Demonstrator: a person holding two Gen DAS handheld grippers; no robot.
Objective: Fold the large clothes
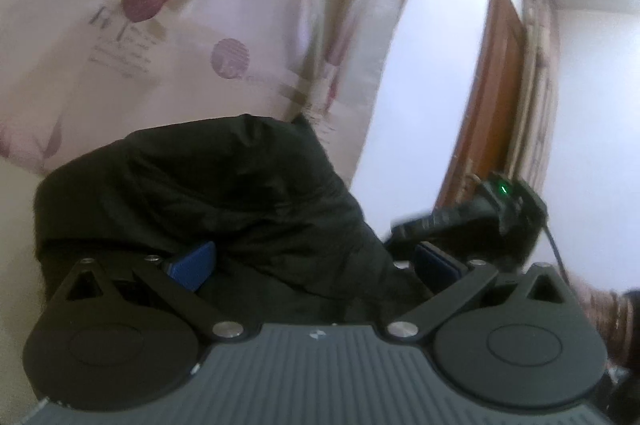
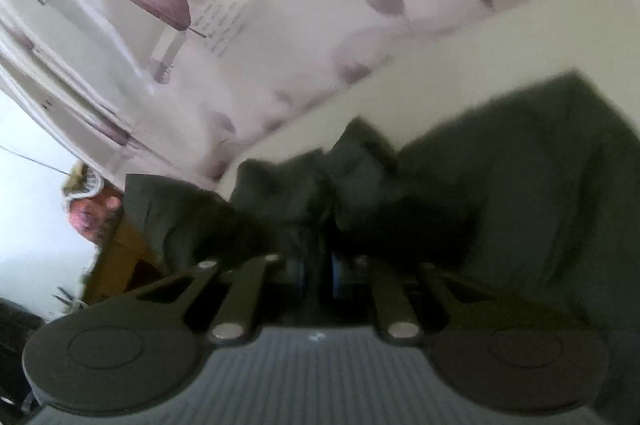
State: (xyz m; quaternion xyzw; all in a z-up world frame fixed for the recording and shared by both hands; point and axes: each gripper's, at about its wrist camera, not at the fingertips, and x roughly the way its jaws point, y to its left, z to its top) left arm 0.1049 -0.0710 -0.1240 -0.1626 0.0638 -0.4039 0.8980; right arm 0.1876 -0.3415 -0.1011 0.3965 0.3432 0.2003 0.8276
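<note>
Black garment bunched below the leaf-print curtain

Left gripper (image 1: pixel 312 265) jaws spread around smooth, crumpled black garment (image 1: pixel 224 193); right gripper (image 2: pixel 318 275) jaws pinch its folds beneath the curtain (image 2: pixel 280 5).

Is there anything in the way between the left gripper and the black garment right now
Nothing visible. The black garment bunches directly between the open blue pads of the left gripper. The right gripper is already pinched shut on the same cloth.
</note>
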